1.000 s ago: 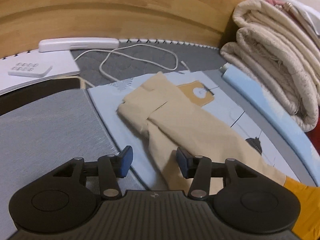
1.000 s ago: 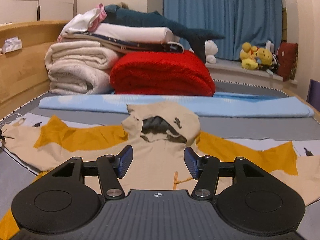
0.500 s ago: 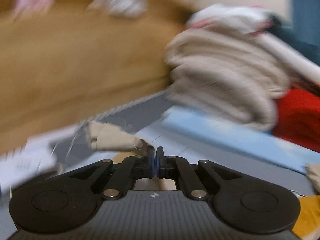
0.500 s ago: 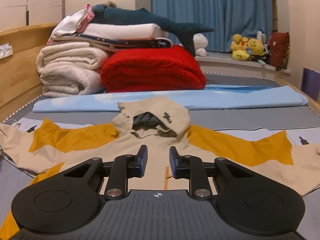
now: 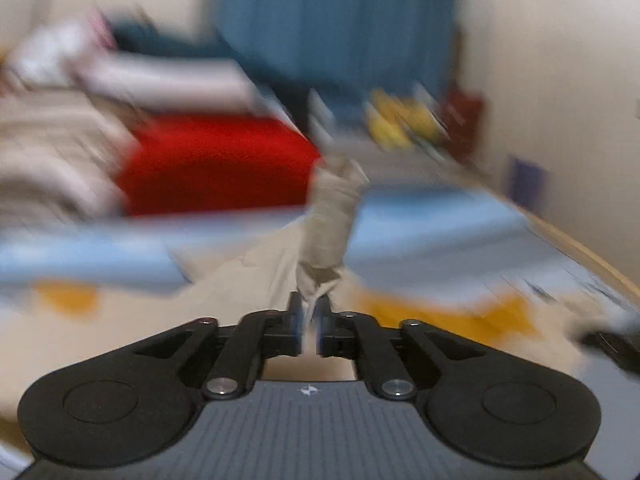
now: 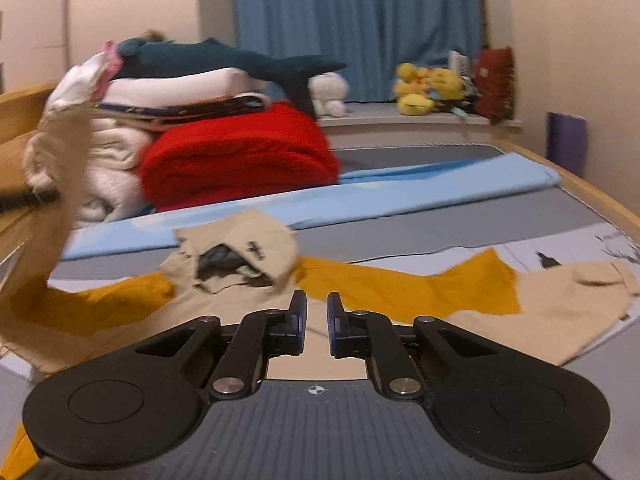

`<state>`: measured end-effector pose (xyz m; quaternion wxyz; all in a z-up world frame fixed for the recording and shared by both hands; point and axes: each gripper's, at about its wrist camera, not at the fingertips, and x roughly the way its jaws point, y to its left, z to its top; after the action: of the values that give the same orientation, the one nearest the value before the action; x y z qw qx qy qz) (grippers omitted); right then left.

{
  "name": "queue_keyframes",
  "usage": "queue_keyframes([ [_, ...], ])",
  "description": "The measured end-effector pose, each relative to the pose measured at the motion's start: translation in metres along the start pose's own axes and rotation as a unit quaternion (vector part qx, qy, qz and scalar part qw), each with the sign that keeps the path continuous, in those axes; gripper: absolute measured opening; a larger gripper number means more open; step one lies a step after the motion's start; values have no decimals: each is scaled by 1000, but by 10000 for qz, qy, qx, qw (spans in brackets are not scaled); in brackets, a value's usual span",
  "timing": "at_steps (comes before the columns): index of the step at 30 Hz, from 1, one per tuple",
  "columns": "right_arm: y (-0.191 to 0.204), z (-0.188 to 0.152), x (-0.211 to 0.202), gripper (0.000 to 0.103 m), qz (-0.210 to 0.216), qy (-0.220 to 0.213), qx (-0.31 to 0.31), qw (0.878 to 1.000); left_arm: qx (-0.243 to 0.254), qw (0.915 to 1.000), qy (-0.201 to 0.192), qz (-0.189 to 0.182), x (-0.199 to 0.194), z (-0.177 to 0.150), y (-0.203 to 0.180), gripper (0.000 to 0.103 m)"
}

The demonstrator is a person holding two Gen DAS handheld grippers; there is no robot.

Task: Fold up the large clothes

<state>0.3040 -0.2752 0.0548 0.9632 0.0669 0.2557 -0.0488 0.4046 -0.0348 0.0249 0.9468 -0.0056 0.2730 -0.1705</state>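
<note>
A beige and mustard hoodie [image 6: 400,292] lies spread flat on the bed, its hood [image 6: 248,240] pointing away from me. My left gripper [image 5: 310,308] has beige sleeve cloth [image 5: 332,208] pinched between its pads, and the jaws are opening slightly. That view is heavily blurred. In the right wrist view the same sleeve [image 6: 68,152] rises off the bed at the far left. My right gripper [image 6: 317,304] hovers over the hoodie's chest just below the hood. Its jaws are closing to a narrow gap, with nothing seen between them.
A folded red blanket [image 6: 240,160] and a stack of cream blankets [image 6: 108,160] with a shark plush [image 6: 224,60] on top stand behind the hoodie. A light blue sheet [image 6: 400,196] runs across the bed. Yellow plush toys [image 6: 428,88] sit by the curtain. The wooden bed edge [image 6: 600,196] is at right.
My left gripper closed on the sleeve end, lifted it and swung it fast toward the hoodie's middle. My right gripper's jaws narrowed from wide open while it shifted slightly over the hoodie.
</note>
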Motion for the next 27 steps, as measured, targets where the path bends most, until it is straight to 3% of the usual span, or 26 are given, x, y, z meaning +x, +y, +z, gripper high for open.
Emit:
queue_keyframes([
  [1,-5,0,1,11,-31,17,65,10000,-40,9983,500,-293,10,-13,-16,25],
  [2,-10,1,3,11,-53,49,153,9999,-32,9956,816,-464,12,-23,-28,25],
  [5,-22,5,6,12,-75,130,417,9990,242,9946,870,-520,-10,-36,-35,33],
  [6,-25,6,7,12,-76,140,494,9987,310,9953,817,-416,-22,-37,-30,39],
  [8,-29,9,8,13,-64,135,636,9979,328,9964,781,-85,-43,-36,-13,40],
  [11,-35,10,10,13,-41,134,833,9964,-48,9960,664,596,-71,-26,23,40],
  [14,-46,7,17,13,-1,254,1177,9927,-460,9917,371,1144,-84,-24,53,43],
  [16,-53,4,25,13,0,377,1448,9887,-484,9874,259,1485,-83,-30,70,44],
  [19,-60,-7,43,13,-38,658,1795,9816,-329,9782,802,1888,-55,-47,81,44],
  [22,-61,-23,68,14,114,1093,2079,9720,-334,9837,837,1559,-40,-49,84,44],
  [25,-56,-43,98,34,285,1646,2411,9560,-460,9843,845,1482,-33,-46,91,44],
  [27,-50,-56,115,40,257,1974,2532,9467,-634,9841,881,1405,-31,-44,97,44],
])
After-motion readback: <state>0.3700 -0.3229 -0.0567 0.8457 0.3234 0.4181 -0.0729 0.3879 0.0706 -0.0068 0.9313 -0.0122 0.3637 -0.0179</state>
